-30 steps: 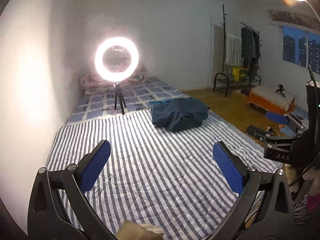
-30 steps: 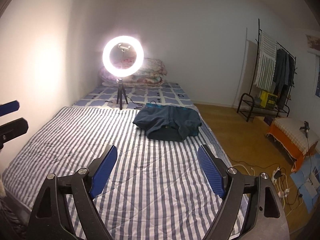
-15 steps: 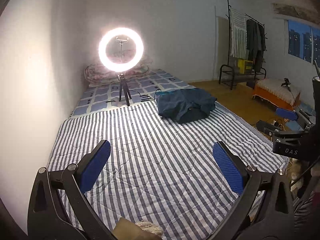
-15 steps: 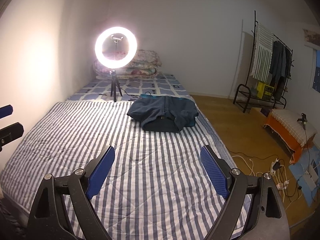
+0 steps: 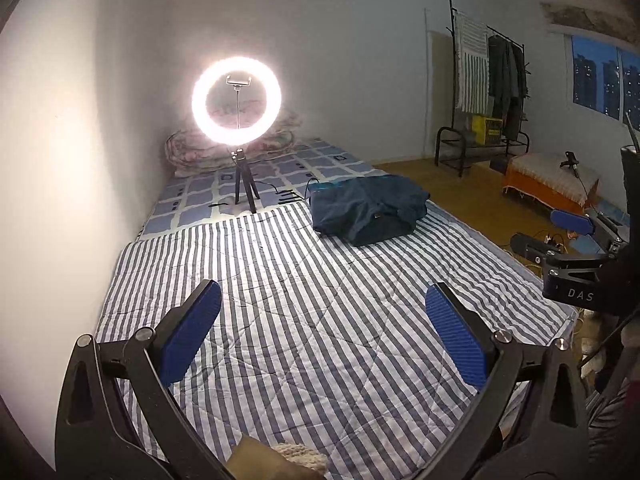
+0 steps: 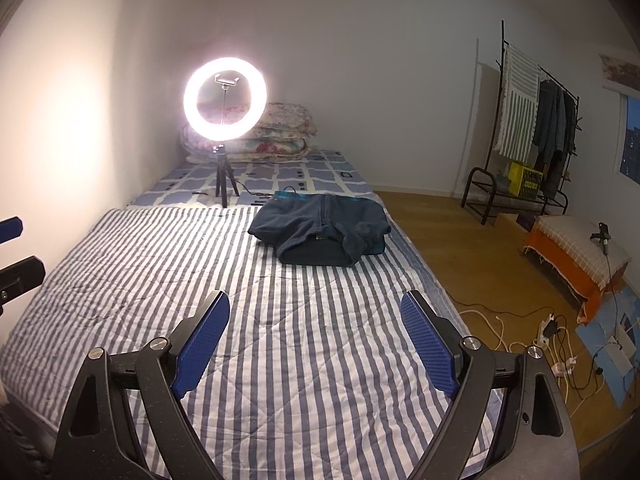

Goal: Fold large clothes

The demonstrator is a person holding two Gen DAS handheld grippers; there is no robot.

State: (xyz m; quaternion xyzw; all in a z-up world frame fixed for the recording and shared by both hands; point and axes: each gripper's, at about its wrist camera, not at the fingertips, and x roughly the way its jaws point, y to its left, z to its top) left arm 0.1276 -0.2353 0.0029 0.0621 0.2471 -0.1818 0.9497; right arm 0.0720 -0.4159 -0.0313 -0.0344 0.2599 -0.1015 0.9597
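Note:
A dark blue garment (image 5: 366, 208) lies bunched in a heap on the striped bedspread (image 5: 304, 320), at the bed's far right side; it also shows in the right wrist view (image 6: 324, 230). My left gripper (image 5: 322, 316) is open and empty, held above the near part of the bed, far from the garment. My right gripper (image 6: 316, 318) is open and empty too, also well short of the garment. The right gripper shows at the right edge of the left wrist view (image 5: 560, 236), and the left gripper at the left edge of the right wrist view (image 6: 12, 248).
A lit ring light on a tripod (image 6: 224, 120) stands on the bed beyond the striped cover, with folded quilts (image 6: 276, 132) behind it. A wall runs along the bed's left. On the wooden floor to the right are a clothes rack (image 6: 528, 136), an orange stool (image 6: 580, 252) and cables (image 6: 552, 336).
Both grippers have shifted their view a little; the garment sits slightly further left in the right wrist view. Both stay open and empty. The garment has not moved.

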